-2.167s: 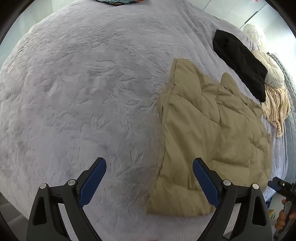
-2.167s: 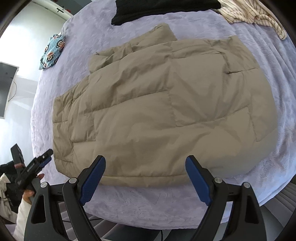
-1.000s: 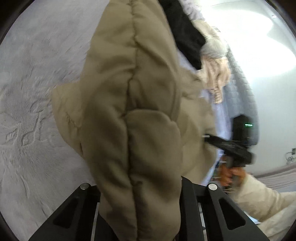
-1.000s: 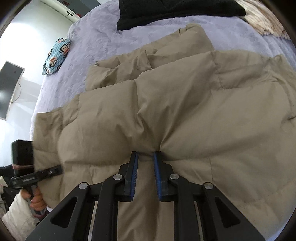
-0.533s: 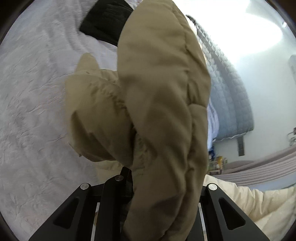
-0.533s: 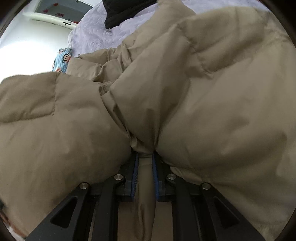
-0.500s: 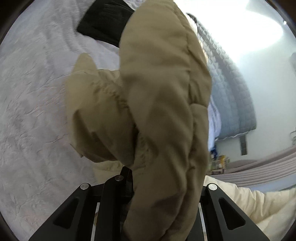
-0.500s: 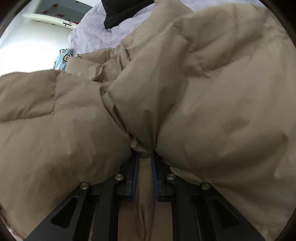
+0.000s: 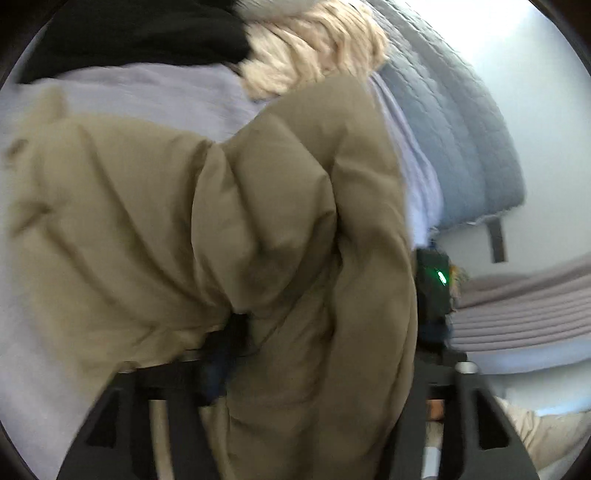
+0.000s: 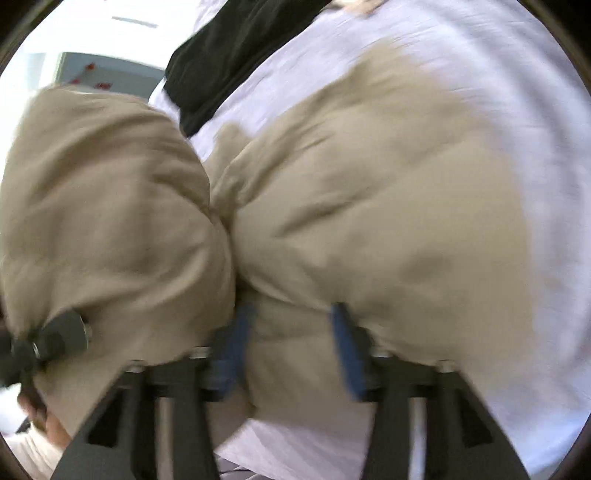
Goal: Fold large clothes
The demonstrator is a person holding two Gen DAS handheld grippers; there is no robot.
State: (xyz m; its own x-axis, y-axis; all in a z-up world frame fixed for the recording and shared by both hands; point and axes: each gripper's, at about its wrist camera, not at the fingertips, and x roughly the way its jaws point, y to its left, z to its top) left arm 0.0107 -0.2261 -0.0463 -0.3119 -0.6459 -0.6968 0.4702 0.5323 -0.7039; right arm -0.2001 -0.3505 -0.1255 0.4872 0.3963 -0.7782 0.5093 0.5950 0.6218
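A tan quilted puffer jacket fills the left wrist view, bunched and draped over my left gripper. Only one blue pad shows; the other finger is hidden under fabric, so its grip is unclear. In the right wrist view the jacket lies on the lavender bedspread, with a folded lobe at the left. My right gripper has its blue pads apart with jacket fabric bulging between them. The view is motion-blurred.
A black garment lies beyond the jacket, also in the left wrist view. A cream knit garment sits beside it. A blue-grey quilted headboard is at the right. The other gripper shows at the left edge.
The right gripper's pads have spread apart from their shut pinch on the jacket. The lifted jacket half has come down over the far half. Both views have swung and blurred.
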